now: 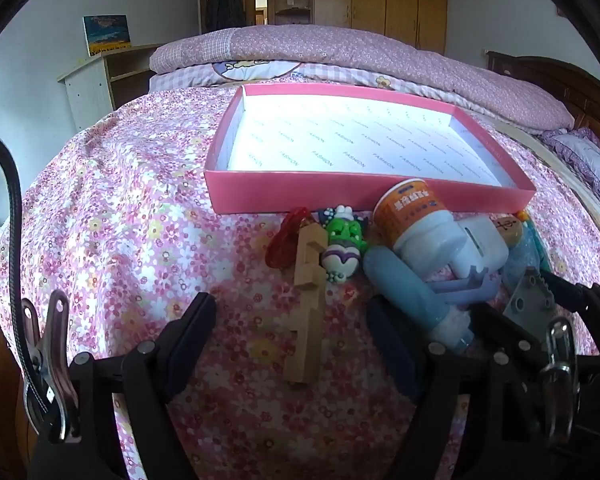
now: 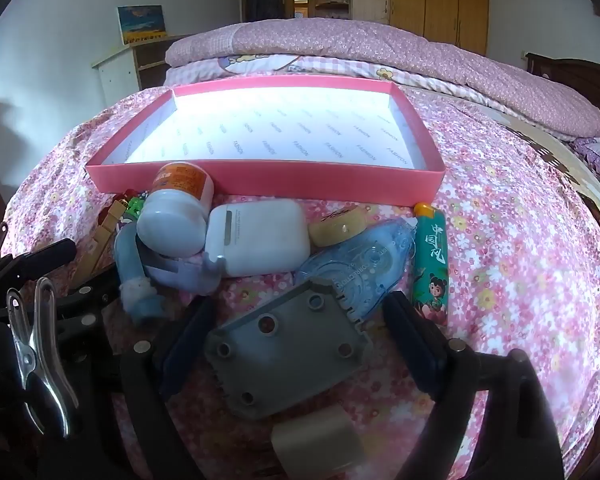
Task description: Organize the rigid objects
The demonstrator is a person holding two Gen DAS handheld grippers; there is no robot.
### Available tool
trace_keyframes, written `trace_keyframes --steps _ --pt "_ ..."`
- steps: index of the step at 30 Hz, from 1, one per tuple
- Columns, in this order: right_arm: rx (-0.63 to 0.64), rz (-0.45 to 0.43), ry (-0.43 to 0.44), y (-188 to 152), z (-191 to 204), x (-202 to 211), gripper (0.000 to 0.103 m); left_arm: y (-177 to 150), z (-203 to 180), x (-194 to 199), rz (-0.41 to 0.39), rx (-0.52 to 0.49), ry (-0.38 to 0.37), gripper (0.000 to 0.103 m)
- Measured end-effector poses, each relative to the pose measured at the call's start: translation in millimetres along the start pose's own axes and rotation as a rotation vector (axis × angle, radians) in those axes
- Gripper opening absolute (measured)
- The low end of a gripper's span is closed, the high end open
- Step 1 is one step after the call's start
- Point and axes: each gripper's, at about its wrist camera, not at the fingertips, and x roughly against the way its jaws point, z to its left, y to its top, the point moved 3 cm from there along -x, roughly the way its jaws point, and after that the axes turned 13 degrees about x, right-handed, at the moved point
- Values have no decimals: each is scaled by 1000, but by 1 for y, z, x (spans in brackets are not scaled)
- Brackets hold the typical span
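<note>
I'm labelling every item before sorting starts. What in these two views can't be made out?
- Beige block, right wrist view: its near end is cut off by the bottom edge.
- Green figurine: in the right wrist view, mostly hidden behind the white bottle.
- Bottle label, both views: print too small to read.
- Purple plastic piece: partly covered by bottle and white case; shape unclear.
</note>
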Motion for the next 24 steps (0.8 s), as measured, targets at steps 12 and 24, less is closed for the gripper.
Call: trace_keyframes --steps 12,24 --pt "-1 2 0 1 -1 -2 89 -2 -1 0 -2 -1 0 81" --pt "-2 1 1 1 -1 -2 89 0 0 0 1 1 -1 82"
